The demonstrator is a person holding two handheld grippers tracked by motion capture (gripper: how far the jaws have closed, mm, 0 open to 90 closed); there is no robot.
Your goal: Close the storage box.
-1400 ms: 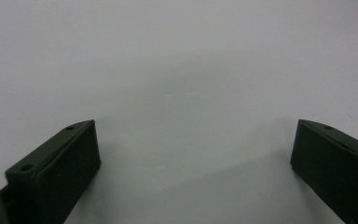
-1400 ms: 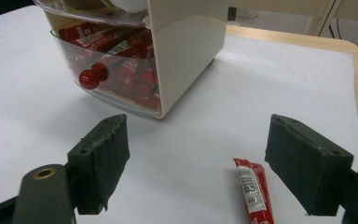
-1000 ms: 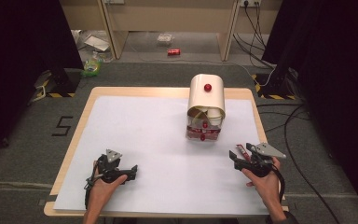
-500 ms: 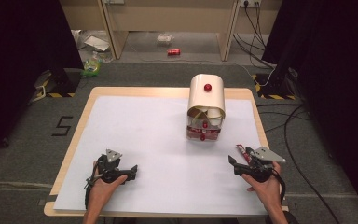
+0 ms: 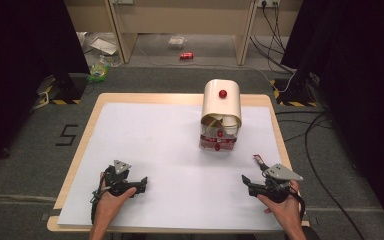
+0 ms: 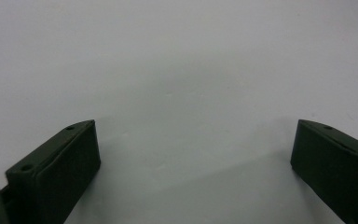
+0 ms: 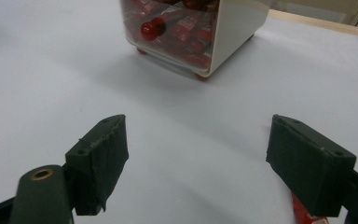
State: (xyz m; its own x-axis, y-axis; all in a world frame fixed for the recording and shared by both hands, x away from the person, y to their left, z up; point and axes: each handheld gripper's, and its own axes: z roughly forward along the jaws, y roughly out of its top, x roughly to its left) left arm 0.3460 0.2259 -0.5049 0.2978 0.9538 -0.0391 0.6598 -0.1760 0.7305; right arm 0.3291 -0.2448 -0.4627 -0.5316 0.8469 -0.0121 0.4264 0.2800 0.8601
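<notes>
Left gripper: the black two-jaw left gripper (image 5: 139,184) rests low on the white sheet near the table's front left, held in the person's left hand (image 5: 111,197); a grey three-cornered plate sits on top of it.
Left jaws: wide apart in the left gripper view, one at each lower corner, with bare white sheet (image 6: 182,93) between them and nothing gripped.
Right gripper: the black two-jaw right gripper (image 5: 246,181) lies low near the table's front right, held in the person's right hand (image 5: 282,205), with its own grey plate on top.
Right jaws: spread well apart in the right gripper view (image 7: 196,154), clamped on nothing.
Red packet: a small flat red packet (image 5: 258,161) lies on the sheet just beside the right gripper, on its far side; in the right gripper view a red sliver (image 7: 300,211) shows by the right-hand jaw, and I cannot tell whether they touch.
Container: a cream box with a rounded roll-top lid and a red ball knob (image 5: 221,115) stands upright toward the back of the table, right of centre, well apart from both grippers.
Container contents: its lower clear front shows red packets packed inside and a second red knob (image 7: 149,30).
Surface: a wooden table (image 5: 92,115) covered almost wholly by the white sheet (image 5: 150,145).
</notes>
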